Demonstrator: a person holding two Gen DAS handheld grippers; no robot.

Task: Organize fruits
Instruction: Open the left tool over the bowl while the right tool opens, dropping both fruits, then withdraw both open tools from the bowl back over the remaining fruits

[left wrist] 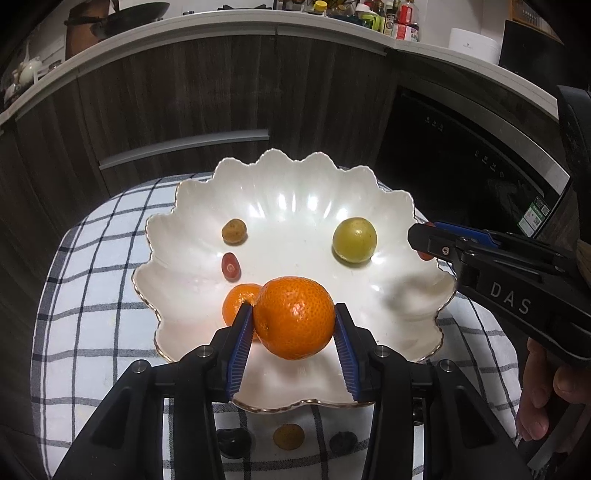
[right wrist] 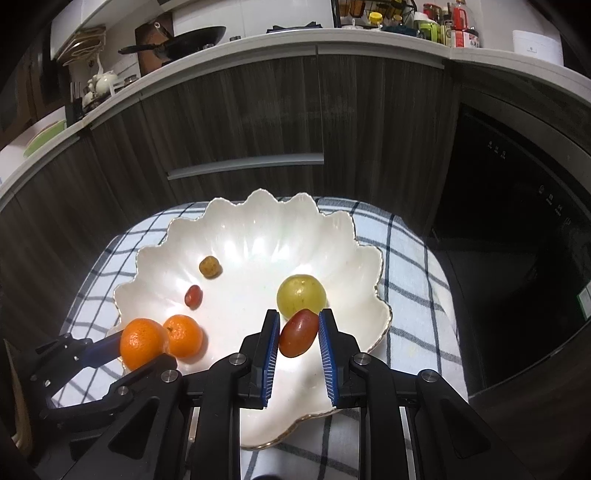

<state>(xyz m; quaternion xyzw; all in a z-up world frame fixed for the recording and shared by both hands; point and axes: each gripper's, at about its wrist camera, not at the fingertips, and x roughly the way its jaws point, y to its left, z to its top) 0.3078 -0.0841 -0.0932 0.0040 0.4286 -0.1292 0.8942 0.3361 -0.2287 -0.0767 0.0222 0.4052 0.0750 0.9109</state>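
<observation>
**Two fruits held over the scalloped bowl**

Over the checked cloth (left wrist: pixel 92 295) on the desk we see a white scalloped bowl (left wrist: pixel 295 192) with a gilt rim, and beyond it dark wood cabinet fronts (right wrist: pixel 240 122) and a black appliance door (right wrist: pixel 517 240). Bottles and jars (left wrist: pixel 391 18) crowd the counter behind, beside a dark pan (right wrist: pixel 192 38).

Inside the bowl lie a small brown fruit (left wrist: pixel 233 231), a small red fruit (left wrist: pixel 231 265), a green round fruit (left wrist: pixel 354 240) and a smaller orange (left wrist: pixel 236 302), the last sitting just behind the left tool's near finger and partly hidden by it. Nothing blocks the open middle of the bowl.

Below the bowl's near rim, in the left wrist view, three small things rest on the cloth: a dark fruit (left wrist: pixel 233 441), a brownish one (left wrist: pixel 288 436) and another dark one (left wrist: pixel 343 442). They are framed by the tool's arms and hard to make out. A hand (left wrist: pixel 543 398) is cut off at the right edge.

Our left tool (left wrist: pixel 293 321) stands partly open around a large orange (left wrist: pixel 294 317); both blue pads touch its sides, and it hangs above the bowl's near part. Our right tool (right wrist: pixel 297 332) is closed narrowly on an oval red fruit (right wrist: pixel 298 333), tilted between the pads, over the bowl just in front of the green fruit.
</observation>
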